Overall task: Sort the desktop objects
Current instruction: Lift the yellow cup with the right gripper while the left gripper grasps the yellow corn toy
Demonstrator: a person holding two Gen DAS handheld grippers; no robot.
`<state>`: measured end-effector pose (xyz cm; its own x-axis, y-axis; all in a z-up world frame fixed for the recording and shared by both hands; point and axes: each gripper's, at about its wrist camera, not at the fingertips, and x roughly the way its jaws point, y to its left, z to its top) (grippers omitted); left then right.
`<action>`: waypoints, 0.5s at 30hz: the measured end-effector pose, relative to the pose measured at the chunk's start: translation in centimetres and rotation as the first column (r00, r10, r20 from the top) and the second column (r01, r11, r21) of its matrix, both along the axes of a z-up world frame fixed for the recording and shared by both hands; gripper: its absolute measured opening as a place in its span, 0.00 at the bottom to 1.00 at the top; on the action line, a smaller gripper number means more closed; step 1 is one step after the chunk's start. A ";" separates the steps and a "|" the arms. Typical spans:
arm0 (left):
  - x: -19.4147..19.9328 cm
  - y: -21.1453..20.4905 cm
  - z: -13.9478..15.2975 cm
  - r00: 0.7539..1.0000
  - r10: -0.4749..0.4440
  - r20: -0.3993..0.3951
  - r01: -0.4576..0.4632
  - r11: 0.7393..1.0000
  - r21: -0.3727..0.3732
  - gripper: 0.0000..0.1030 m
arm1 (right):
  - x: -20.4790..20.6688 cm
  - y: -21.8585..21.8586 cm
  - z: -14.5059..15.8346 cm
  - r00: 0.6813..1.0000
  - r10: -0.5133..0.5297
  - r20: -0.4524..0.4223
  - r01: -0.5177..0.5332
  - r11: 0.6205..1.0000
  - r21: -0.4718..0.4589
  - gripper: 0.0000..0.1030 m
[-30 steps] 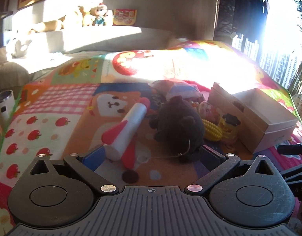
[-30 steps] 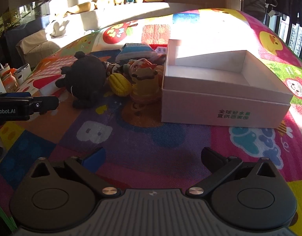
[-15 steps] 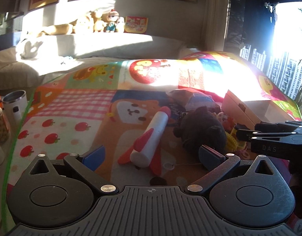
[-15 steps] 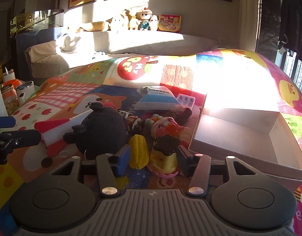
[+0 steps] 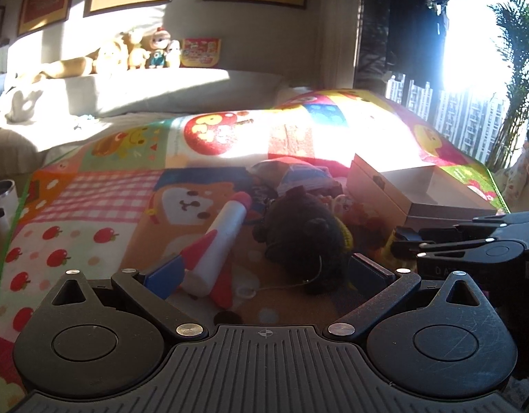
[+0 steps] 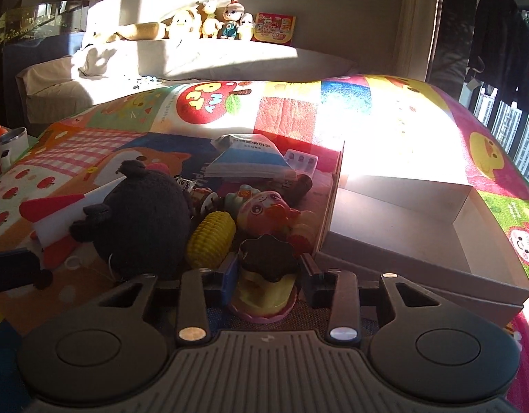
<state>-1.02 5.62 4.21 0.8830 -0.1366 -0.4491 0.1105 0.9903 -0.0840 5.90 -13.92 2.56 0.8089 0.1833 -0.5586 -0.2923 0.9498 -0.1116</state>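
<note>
My right gripper (image 6: 267,270) is closing its jaws on a small yellow toy figure (image 6: 266,285) with a dark scalloped top and a pink base; both blue pads touch its sides. Beside the figure lie a yellow corn toy (image 6: 211,237), a pink-faced doll (image 6: 264,206) and a black plush (image 6: 144,223). An open white box (image 6: 419,251) stands to the right. My left gripper (image 5: 267,272) is open just above the mat. A red-and-white rocket (image 5: 216,244) and the black plush (image 5: 302,234) lie just ahead of its blue pads. The right gripper's fingers (image 5: 405,244) reach in from the right.
A blue-and-white packet (image 6: 250,161) and a pill blister (image 6: 300,160) lie behind the toys on the colourful play mat (image 6: 92,144). A metal cup (image 5: 1,196) stands off the mat's left edge. A sofa with soft toys (image 6: 212,24) lines the back wall.
My right gripper moved from in front of the box to the toy pile and its jaws narrowed from wide open onto the yellow figure. The left gripper stays open over the rocket.
</note>
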 end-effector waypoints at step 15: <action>5.5 -6.4 -2.7 0.999 0.031 0.009 -0.032 0.889 0.458 1.00 | -7.1 -11.1 -0.6 0.964 -0.251 0.091 0.236 0.960 0.150 0.93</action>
